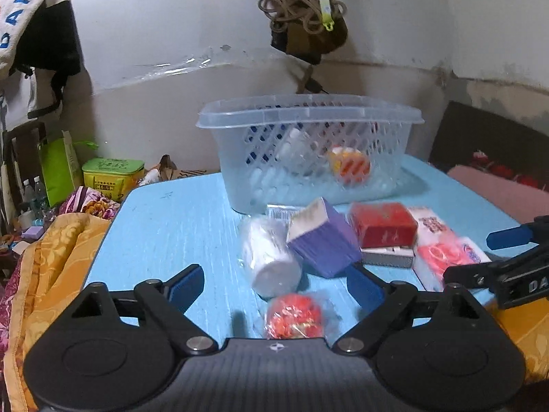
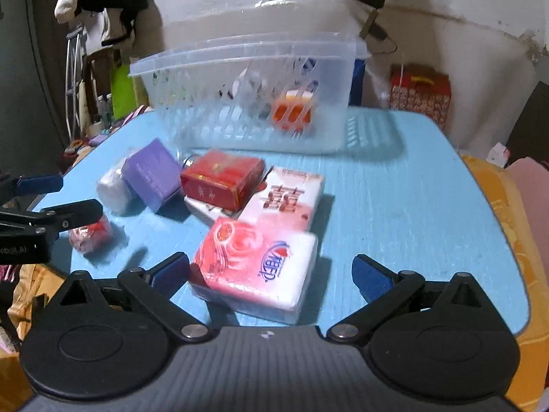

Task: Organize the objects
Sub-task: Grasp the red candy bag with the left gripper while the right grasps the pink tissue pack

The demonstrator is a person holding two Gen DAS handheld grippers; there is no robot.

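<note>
I am holding my left gripper (image 1: 274, 283) low over the blue table (image 1: 178, 226), fingers spread wide, a red wrapped candy (image 1: 294, 316) and a white roll (image 1: 269, 257) lying between them. I am holding my right gripper (image 2: 271, 274) likewise spread, straddling a pink tissue pack (image 2: 257, 267) whose long axis is pointing away from me. The clear basket (image 2: 247, 99) beyond is holding an orange-and-white packet (image 2: 291, 111).

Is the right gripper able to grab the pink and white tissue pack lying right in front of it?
Probably yes. The right gripper is open, and the pink and white tissue pack lies flat on the blue table between its fingers. Nothing blocks it, though another white tissue pack touches its far end.
</note>
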